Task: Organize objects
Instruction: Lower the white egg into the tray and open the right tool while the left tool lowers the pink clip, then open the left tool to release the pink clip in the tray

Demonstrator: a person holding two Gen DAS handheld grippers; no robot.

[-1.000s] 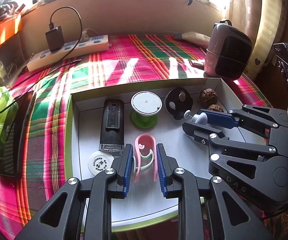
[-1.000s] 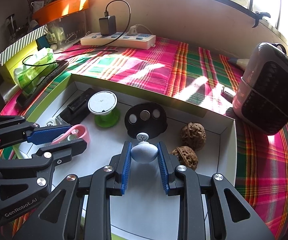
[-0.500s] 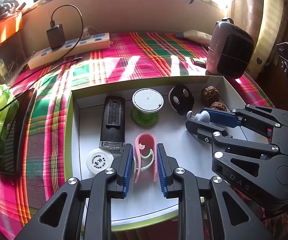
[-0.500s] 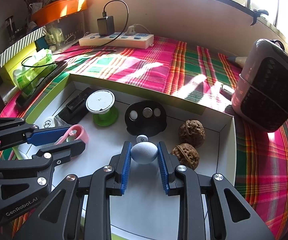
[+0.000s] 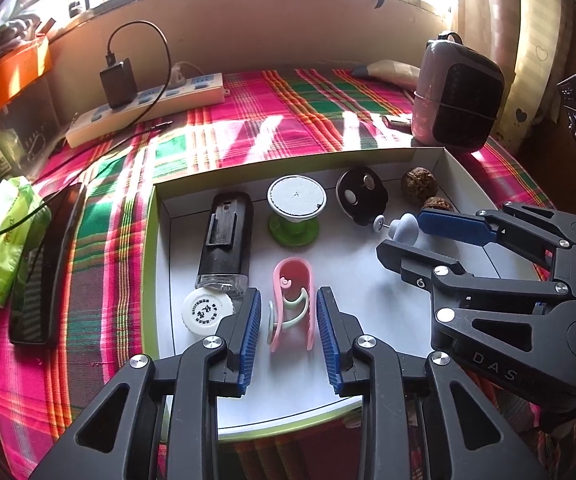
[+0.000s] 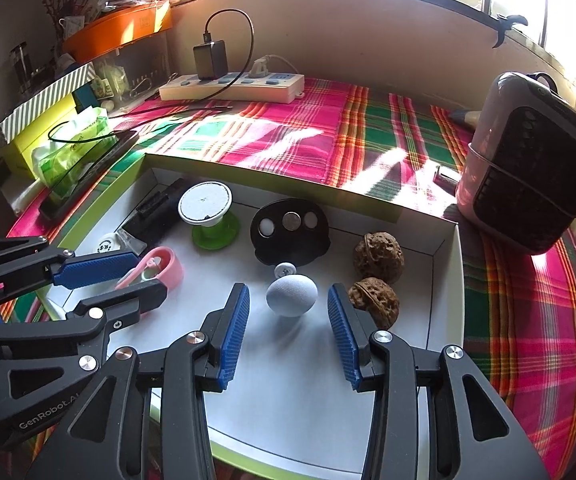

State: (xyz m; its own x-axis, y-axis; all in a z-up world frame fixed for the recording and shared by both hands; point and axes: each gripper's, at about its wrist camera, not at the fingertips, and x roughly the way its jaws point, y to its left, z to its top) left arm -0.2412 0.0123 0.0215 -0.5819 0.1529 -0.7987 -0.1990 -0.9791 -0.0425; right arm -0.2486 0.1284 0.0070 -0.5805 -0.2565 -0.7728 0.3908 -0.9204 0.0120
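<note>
- My left gripper (image 5: pixel 286 332) hangs over the near part of the white tray (image 5: pixel 368 300). Its jaws have just been opening, and the pink clip (image 5: pixel 292 304) lies loose on the tray floor between the blue pads, with a visible gap on each side; I am not holding it.
- My right gripper (image 6: pixel 288 336) has also just been spreading its jaws. The pale blue egg-shaped piece (image 6: pixel 292 294) sits released on the tray floor between the pads, apart from both.
- In the right wrist view, the left gripper's body reads "GenRobot.AI". In the left wrist view, the right gripper's body shows "D A S".
- A round white cap (image 5: pixel 207 313) lies just left of my left finger. It carries a black printed ring of small characters that I cannot read.
- A black rectangular device (image 5: pixel 226 244) lies lengthwise behind the cap, and its clear end is nearest the cap.
- A green spool with a white top (image 5: pixel 296 212) stands upright mid-tray. Beside it is a black oval holder (image 6: pixel 290 230) with three round inserts.
- Two walnuts (image 6: pixel 376 276) rest near the tray's right wall; the nearer one is just beside my right finger.
- A small white button-like piece (image 6: pixel 285 269) lies between the egg and the black holder.
- The tray sits on a plaid cloth (image 6: pixel 368 132).
</note>
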